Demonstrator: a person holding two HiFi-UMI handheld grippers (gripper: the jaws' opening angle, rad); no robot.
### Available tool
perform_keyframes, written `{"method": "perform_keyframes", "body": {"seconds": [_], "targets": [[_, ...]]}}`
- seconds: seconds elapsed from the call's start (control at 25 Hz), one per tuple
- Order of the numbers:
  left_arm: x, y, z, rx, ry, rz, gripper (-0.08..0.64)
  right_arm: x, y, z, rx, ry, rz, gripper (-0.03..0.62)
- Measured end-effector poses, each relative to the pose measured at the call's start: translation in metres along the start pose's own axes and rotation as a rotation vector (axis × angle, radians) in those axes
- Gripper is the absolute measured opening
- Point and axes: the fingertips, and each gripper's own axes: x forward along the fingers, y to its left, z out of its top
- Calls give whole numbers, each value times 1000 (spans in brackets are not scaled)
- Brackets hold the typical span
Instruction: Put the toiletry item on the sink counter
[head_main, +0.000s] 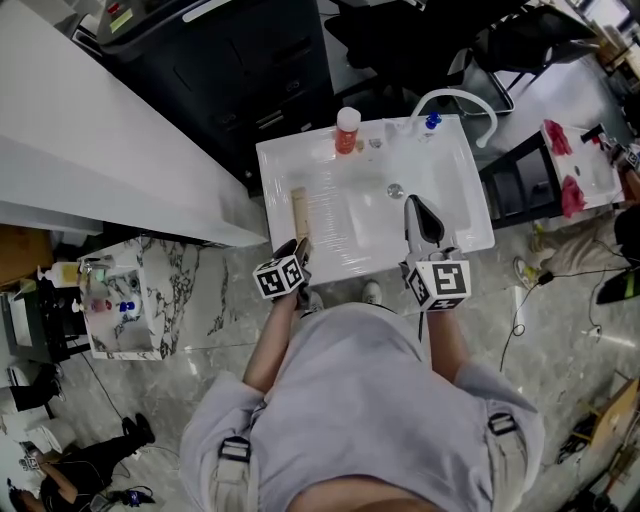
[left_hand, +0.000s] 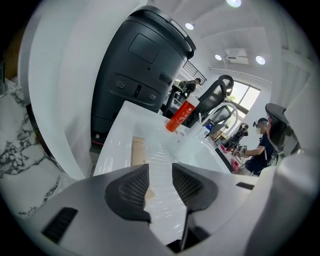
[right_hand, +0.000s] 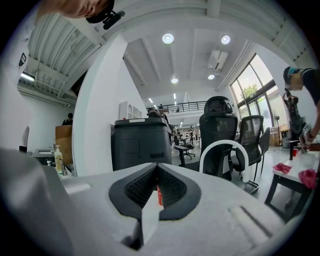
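Though spread-jawed left gripper (left_hand: 160, 172) hides its near end, flat tan toiletry item (left_hand: 138, 150) lies along white sink counter (left_hand: 119, 134)'s left edge; right gripper (right_hand: 156, 175) closed, empty.

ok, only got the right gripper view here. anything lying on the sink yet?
Observer: Yes, a flat tan box lies on the left side of the sink.
Operator: left gripper on it?
Observer: No. The left gripper has its jaws apart, gripping nothing; the box lies just beyond them.
Operator: red sliver past my jaws?
Observer: An orange bottle, white cap, upright on the sink's back rim.
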Motion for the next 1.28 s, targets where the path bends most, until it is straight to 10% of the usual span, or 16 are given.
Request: {"method": "perform_keyframes", "body": {"seconds": [0.28, 1.28], "targets": [[-10, 1, 12, 78, -41, 61, 6, 3, 4, 2, -2, -2, 17, 5], [-67, -43, 97, 180, -307, 35, 6, 2, 14, 2, 3, -6, 45, 5]]}}
